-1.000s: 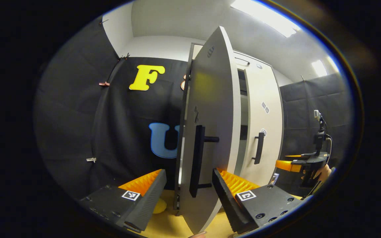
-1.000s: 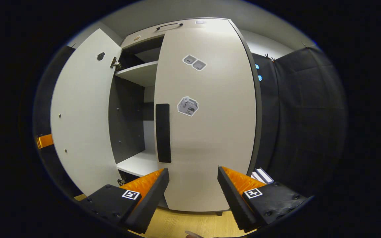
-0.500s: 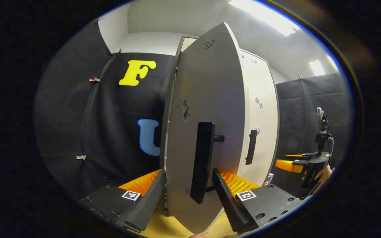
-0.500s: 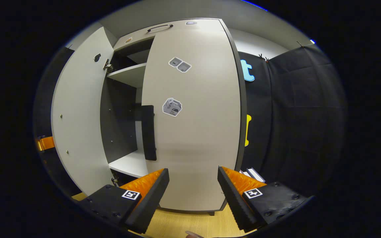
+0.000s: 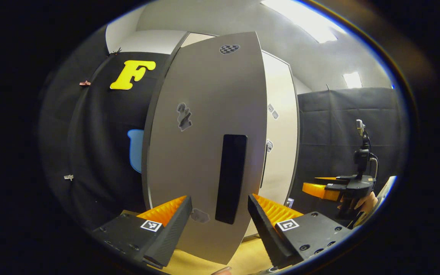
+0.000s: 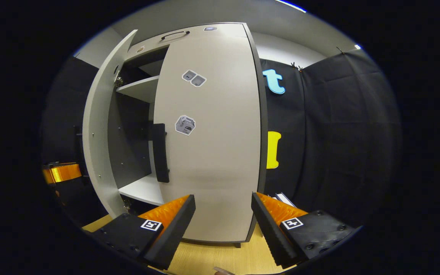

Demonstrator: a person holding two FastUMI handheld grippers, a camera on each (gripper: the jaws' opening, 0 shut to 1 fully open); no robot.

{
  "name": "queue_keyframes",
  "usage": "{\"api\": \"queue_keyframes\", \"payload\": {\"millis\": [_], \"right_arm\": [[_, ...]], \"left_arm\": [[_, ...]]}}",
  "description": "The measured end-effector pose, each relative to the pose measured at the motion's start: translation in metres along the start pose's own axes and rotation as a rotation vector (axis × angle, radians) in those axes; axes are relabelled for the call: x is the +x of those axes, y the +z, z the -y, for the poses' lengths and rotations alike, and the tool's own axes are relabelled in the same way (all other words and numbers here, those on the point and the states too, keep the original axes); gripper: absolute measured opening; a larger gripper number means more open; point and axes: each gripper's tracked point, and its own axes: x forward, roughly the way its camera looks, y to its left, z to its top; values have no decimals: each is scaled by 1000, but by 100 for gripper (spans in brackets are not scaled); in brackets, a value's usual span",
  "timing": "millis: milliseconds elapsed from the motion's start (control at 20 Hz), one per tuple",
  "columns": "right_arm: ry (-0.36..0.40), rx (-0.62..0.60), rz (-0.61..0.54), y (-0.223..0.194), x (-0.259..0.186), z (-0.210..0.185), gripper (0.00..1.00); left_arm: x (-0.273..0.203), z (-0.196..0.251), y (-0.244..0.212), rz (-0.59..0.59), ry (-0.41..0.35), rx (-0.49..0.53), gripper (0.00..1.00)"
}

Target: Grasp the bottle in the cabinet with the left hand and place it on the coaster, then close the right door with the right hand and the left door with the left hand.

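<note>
The cabinet's left door (image 5: 204, 126), a pale panel with a black handle (image 5: 230, 177), faces me close up in the left gripper view. My left gripper (image 5: 220, 225) is open, and the handle stands just ahead of the gap between its fingers. In the right gripper view the right door (image 6: 208, 133) lies flush against the cabinet, while the left door (image 6: 97, 133) is still ajar, showing the shelves (image 6: 143, 189) inside. My right gripper (image 6: 222, 225) hangs open in front of the right door, holding nothing. It appears again at the right of the left gripper view (image 5: 338, 189), held by a hand.
The cabinet stands on a light wooden tabletop (image 6: 212, 259). A small pale box (image 6: 285, 199) lies at the cabinet's right foot. Black cloth walls close in the booth on both sides.
The left door has swung a good way toward the cabinet, with my left gripper following it. The right gripper view has shifted slightly to the right of the shut right door.
</note>
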Motion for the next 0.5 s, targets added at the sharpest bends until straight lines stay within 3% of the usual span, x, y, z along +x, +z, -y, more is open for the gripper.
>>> {"api": "queue_keyframes", "payload": {"millis": [500], "right_arm": [[-10,8,-12,2,-7,3,98]], "left_arm": [[-1,-3,-20,-39,58,56,94]]}}
